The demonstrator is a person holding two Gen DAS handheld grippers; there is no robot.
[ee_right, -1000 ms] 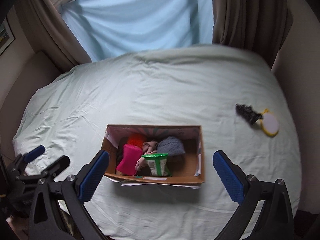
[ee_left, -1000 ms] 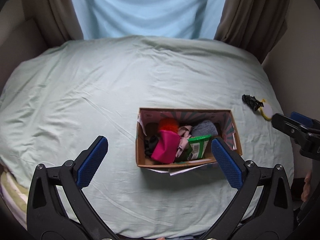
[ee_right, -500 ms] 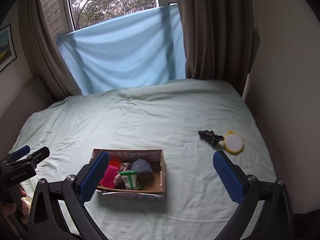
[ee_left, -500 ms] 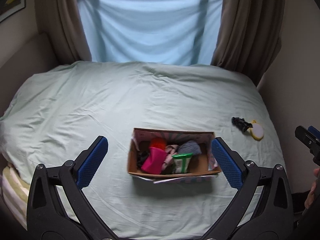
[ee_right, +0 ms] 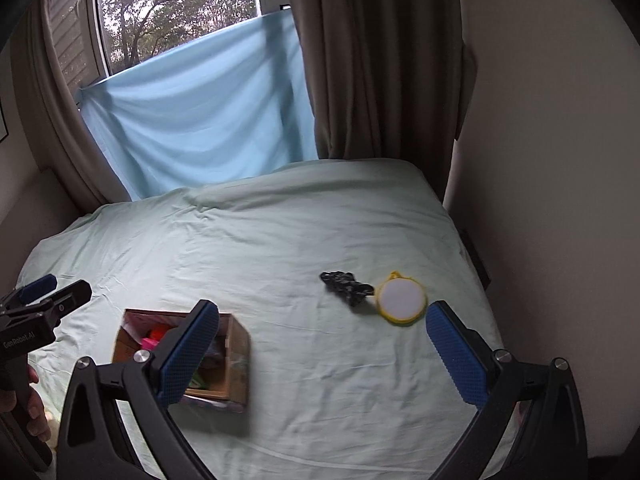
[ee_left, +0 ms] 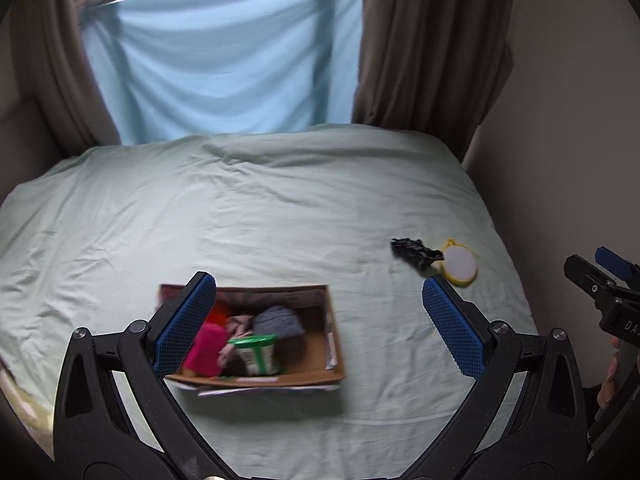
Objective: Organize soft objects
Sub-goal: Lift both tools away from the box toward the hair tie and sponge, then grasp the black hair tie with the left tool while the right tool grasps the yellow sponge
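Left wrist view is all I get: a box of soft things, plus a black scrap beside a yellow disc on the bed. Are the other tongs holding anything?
Observer: No. The right tongs stand wide open and empty above the bed sheet.
Visitor: What are they aimed at?
Observer: In their own view the black scrap and the yellow disc lie just ahead, with the disc close to the right fingertip.
Visitor: And my tongs, seen from over there?
Observer: The left tongs show white lettering on their body, and a hand grips the handle below.
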